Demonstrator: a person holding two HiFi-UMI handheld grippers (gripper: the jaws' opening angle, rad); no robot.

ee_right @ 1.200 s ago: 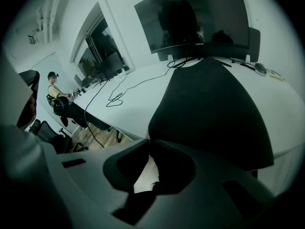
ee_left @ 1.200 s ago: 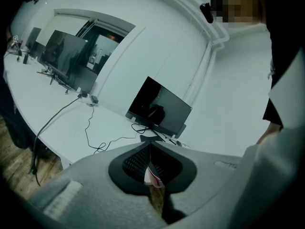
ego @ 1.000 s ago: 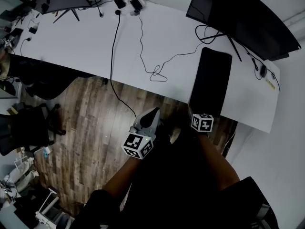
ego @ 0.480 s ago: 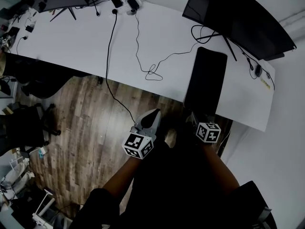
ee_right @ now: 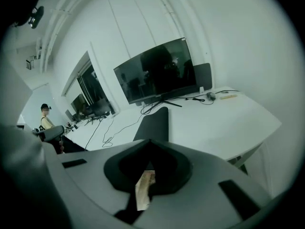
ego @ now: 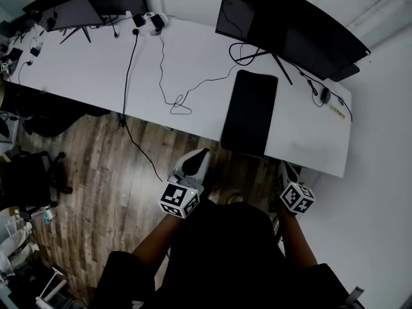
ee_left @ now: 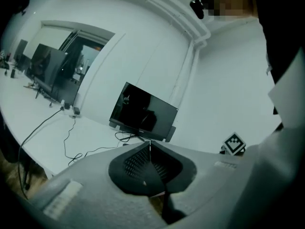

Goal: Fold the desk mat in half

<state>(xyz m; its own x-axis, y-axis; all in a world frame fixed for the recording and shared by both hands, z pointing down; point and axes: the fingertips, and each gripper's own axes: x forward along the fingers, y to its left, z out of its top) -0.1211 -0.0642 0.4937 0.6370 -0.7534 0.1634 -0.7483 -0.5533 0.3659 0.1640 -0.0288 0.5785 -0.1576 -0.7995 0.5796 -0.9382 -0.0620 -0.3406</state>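
The black desk mat (ego: 250,111) lies flat on the white desk (ego: 84,63), with one short end at the near edge. It also shows in the right gripper view, the mat (ee_right: 155,122) being just beyond the jaws. Both grippers hang in front of the desk over the wooden floor and touch nothing. My left gripper (ego: 203,152) is shut and empty, left of the mat's near end; in its own view (ee_left: 150,146) the jaws meet in a line. My right gripper (ego: 285,168) is shut and empty, below the desk's near right edge; its tips (ee_right: 149,140) meet.
A large curved monitor (ego: 290,24) stands behind the mat, with a mouse (ego: 325,95) to its right. Loose black cables (ego: 174,98) run over the desk and down to the floor. A second monitor (ego: 71,8) is at far left. A chair (ego: 26,179) stands on the floor.
My right gripper has pulled back from the mat's near end, down and to the right, and its jaws have shut. The head view has swung rightward. The left gripper has barely moved.
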